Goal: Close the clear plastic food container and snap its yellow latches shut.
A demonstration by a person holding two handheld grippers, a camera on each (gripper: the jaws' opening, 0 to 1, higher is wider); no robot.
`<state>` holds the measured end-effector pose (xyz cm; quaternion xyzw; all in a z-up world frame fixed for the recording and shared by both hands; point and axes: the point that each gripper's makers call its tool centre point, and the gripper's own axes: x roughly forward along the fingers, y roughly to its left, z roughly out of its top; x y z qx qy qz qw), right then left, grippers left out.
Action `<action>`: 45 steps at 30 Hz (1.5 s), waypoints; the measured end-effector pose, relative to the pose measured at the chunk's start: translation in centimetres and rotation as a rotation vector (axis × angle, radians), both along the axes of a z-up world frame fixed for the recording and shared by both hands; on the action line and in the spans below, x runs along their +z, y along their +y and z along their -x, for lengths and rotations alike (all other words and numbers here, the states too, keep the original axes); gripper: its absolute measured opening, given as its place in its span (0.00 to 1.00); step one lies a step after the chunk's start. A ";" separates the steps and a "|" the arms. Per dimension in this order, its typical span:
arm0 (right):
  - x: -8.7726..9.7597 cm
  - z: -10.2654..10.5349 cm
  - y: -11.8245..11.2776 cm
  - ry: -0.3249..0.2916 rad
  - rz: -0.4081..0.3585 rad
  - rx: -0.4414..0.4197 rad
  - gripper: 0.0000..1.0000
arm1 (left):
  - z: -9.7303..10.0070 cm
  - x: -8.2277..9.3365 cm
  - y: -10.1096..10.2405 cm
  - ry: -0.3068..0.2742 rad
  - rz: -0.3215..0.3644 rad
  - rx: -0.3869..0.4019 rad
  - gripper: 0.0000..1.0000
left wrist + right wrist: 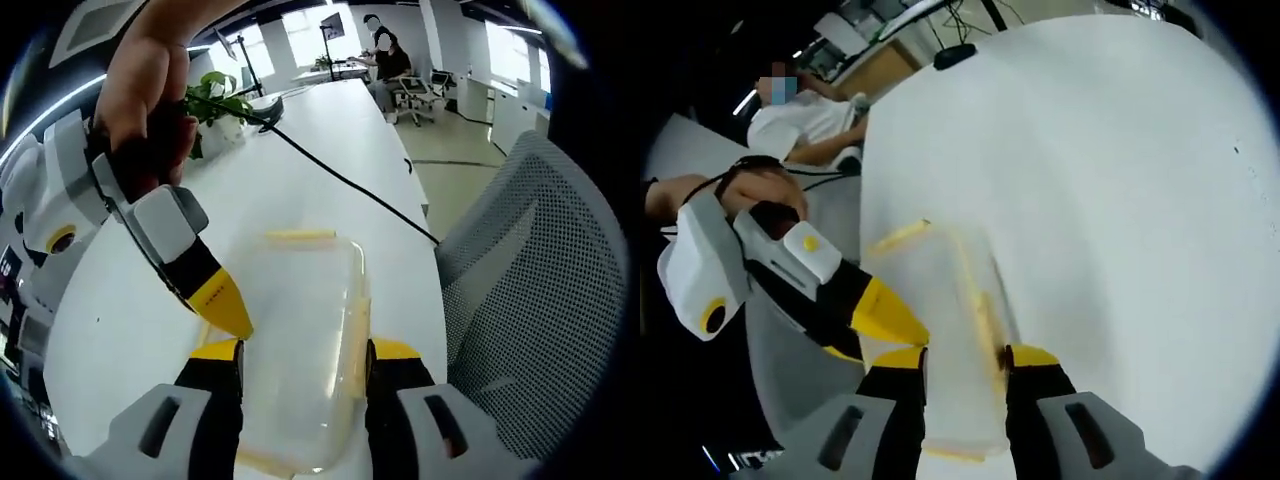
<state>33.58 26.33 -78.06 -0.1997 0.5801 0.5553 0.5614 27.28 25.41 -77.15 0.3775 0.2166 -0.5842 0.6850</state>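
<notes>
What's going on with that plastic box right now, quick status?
Left tool open, straddling clear container. Right tool open, astride it too. Lid looks down; yellow latches state unclear. Black cable behind, not obstructing.

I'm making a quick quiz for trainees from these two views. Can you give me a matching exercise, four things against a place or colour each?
Things:
1. container
2. cable
3. plant
4. chair

Descriptions:
A. black, trailing across the white table
B. green leaves, at the table's far end
C. grey mesh, beside the table
D. clear plastic with yellow latches, between the left gripper jaws

Pairs: 1-D, 2-A, 3-B, 4-C
</notes>
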 end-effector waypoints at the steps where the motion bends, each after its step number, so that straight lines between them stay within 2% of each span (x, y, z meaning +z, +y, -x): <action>1: 0.0 0.0 0.0 -0.005 -0.001 0.002 0.29 | 0.0 0.0 0.1 -0.008 -0.011 -0.015 0.48; 5: 0.2 -0.1 0.4 -0.062 -0.032 0.024 0.28 | 0.0 0.0 0.3 -0.008 -0.066 -0.027 0.48; 7: 0.4 0.1 0.6 -0.112 -0.063 0.064 0.28 | 0.0 0.2 0.3 0.021 -0.072 -0.012 0.47; 8: 0.5 0.0 0.7 -0.143 -0.079 0.088 0.28 | 0.2 0.3 0.3 0.060 -0.054 0.016 0.46; 11: 0.7 0.2 0.7 -0.193 -0.114 0.092 0.28 | 0.4 0.6 0.5 0.114 -0.019 0.033 0.41; 15: 1.2 0.8 0.4 -0.215 -0.138 0.079 0.33 | 0.5 1.5 0.8 0.161 0.010 0.047 0.42; 17: 1.4 0.6 0.1 -0.265 -0.141 0.097 0.34 | -0.2 2.4 0.9 0.182 0.045 0.084 0.45; 19: 1.6 0.7 -0.2 -0.270 -0.144 0.097 0.36 | -0.5 2.7 1.1 0.197 0.053 0.100 0.53; 22: 2.4 0.7 -0.4 -0.292 -0.164 0.075 0.40 | -1.1 3.0 1.5 0.226 0.043 0.105 0.58; 26: 3.2 1.1 -0.6 -0.320 -0.181 0.049 0.46 | -1.6 2.6 2.0 0.233 0.019 0.081 0.62; 29: 3.5 1.8 -0.5 -0.353 -0.188 0.075 0.56 | -1.5 2.2 2.2 0.266 0.009 0.081 0.66; 33: 3.8 2.5 -0.4 -0.378 -0.183 0.102 0.60 | -0.9 2.2 2.5 0.281 -0.007 0.043 0.69; 38: 3.5 3.2 -0.5 -0.400 -0.165 0.139 0.68 | -0.8 2.5 2.9 0.317 -0.012 0.035 0.77; 40: 3.4 3.3 -0.6 -0.413 -0.157 0.142 0.72 | -0.6 2.2 3.1 0.339 -0.041 0.028 0.84; 43: 3.3 3.8 -0.9 -0.418 -0.147 0.141 0.74 | -0.9 2.1 3.4 0.307 -0.079 -0.018 0.89; 45: 3.1 4.1 -1.0 -0.417 -0.139 0.135 0.75 | -1.0 1.9 3.4 0.317 -0.091 -0.030 0.91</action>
